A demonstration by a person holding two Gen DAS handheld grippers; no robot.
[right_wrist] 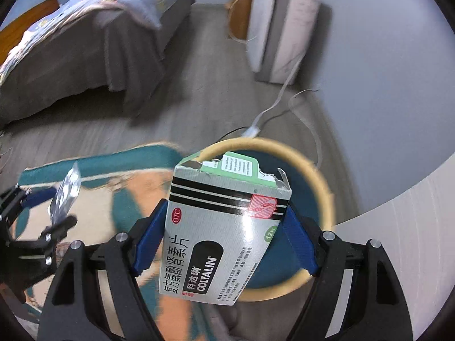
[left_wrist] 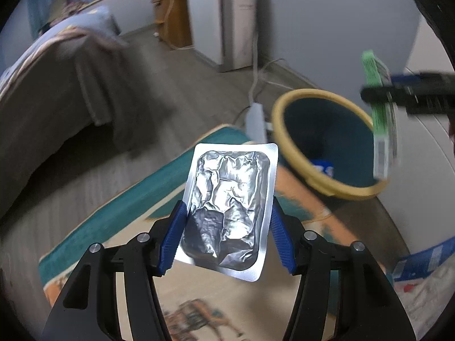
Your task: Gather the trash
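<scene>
Left tongs (left_wrist: 224, 221): closed on an emptied foil blister pack (left_wrist: 227, 207), the blue pads pinching its two long edges; the pack stands with its long axis pointing away along the fingers.

Right tongs (right_wrist: 224, 236): clamped on a medicine carton (right_wrist: 224, 236), gripped across its width, torn flap end pointing forward and away from the hand.

Bin (left_wrist: 327, 142): a dark teal wastebasket with a yellow rim, standing on the floor at the edge of the patterned rug (left_wrist: 142, 182), next to the white table (left_wrist: 421, 153).

Key relation: from the right tongs the bin mouth lies straight ahead and below, the carton's torn end already overlapping the rim in that view; from the left tongs the bin is ahead and off to the right, so the foil pack has farther to go. By my reckoning the right hand is the nearer and should drop first.

Carton versus rim: whether the carton is truly over the opening or just short of it is hard to say, since the fisheye lens flattens depth.

Inside the bin: something blue and white lies at the bottom; too blurred to name.

Writing: the carton reads "COLTALIN", "OTC" in a red oval, "12" in a green circle, and large Chinese characters along its length; the green inner flap carries small print I cannot read. The foil pack shows no lettering.

Round about: a bed (right_wrist: 85, 42) and a white appliance (right_wrist: 281, 28) by the wall.
</scene>
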